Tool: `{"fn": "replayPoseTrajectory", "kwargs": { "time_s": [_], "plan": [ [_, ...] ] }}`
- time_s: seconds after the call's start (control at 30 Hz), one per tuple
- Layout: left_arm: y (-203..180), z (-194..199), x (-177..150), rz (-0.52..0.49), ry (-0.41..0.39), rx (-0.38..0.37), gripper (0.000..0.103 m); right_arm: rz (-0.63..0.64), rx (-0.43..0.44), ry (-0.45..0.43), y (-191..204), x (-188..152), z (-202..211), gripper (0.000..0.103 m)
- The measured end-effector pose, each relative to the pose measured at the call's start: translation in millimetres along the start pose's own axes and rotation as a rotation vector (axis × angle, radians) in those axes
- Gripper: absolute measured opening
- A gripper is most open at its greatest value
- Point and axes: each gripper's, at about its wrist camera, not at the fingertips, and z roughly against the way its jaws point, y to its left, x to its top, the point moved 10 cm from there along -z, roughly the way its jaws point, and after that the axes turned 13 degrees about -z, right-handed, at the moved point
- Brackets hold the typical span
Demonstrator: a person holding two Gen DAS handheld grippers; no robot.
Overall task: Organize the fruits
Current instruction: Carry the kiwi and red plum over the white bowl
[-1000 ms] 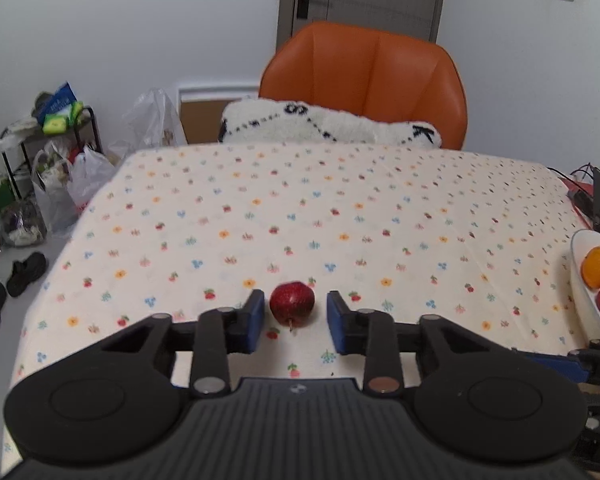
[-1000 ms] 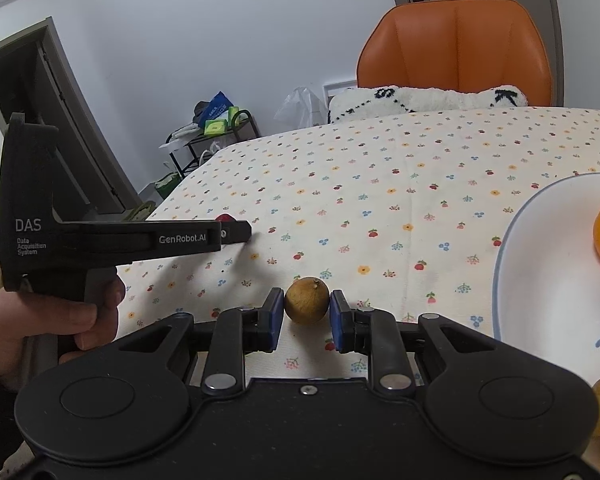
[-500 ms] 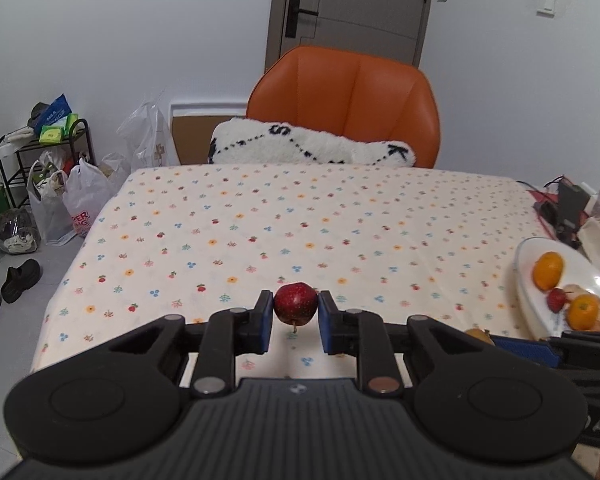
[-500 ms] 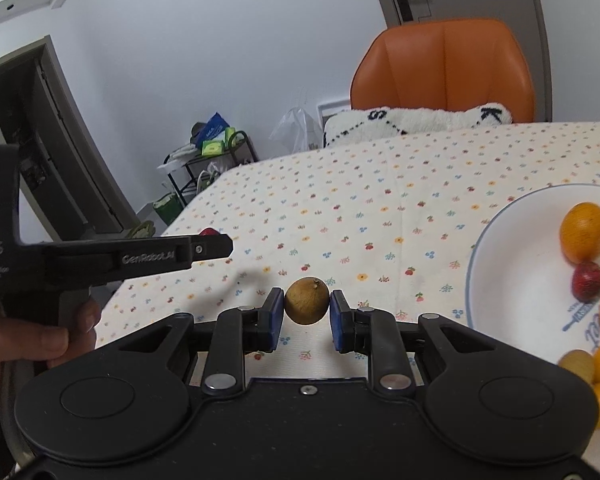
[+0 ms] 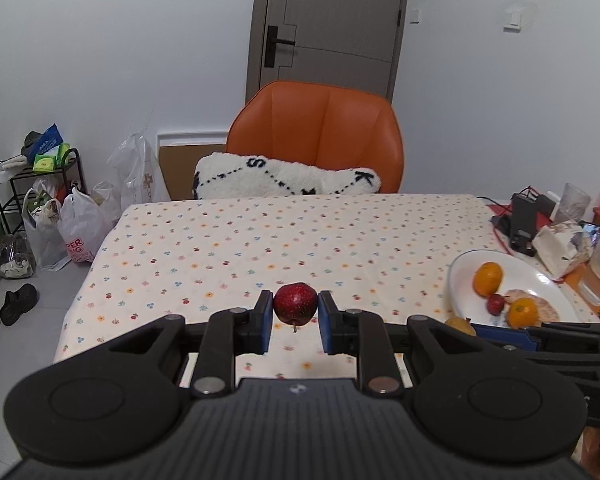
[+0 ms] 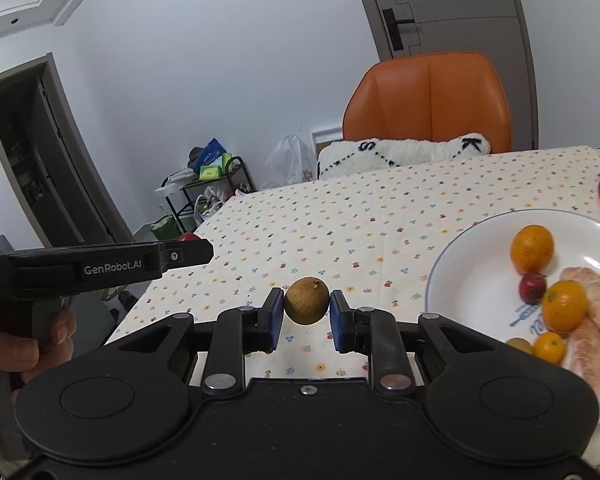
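My left gripper (image 5: pixel 295 318) is shut on a small dark red fruit (image 5: pixel 295 309), held in the air above the flowered tablecloth (image 5: pixel 284 240). My right gripper (image 6: pixel 305 314) is shut on a round brown fruit (image 6: pixel 306 300), also lifted off the cloth. A white plate (image 6: pixel 460 280) lies to the right, holding oranges (image 6: pixel 532 248), a small red fruit (image 6: pixel 533 287) and peeled pomelo segments (image 6: pixel 592 300). In the left wrist view the plate (image 5: pixel 466 276) sits at the right, with the right gripper's arm just in front of it. The left gripper shows at the left of the right wrist view.
An orange chair (image 5: pixel 316 136) with a white fluffy cushion (image 5: pixel 288 176) stands at the table's far side. Boxes, a cup and cables (image 5: pixel 552 224) crowd the far right corner. Bags and a rack (image 5: pixel 40 208) are on the floor to the left.
My left gripper closed on the red fruit and lifted it off the cloth. Both grippers have risen and drawn back, so more of the plate and room is in view.
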Motion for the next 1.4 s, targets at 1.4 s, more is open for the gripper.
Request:
{"fn": "replayPoseTrajectory", "kwargs": {
  "time_s": [1.4],
  "plan": [
    [-109,35,22,-0.086,-0.066,-0.094,0.022,-0.087,-0.068,-0.147,-79,21,100,0.023]
  ]
}}
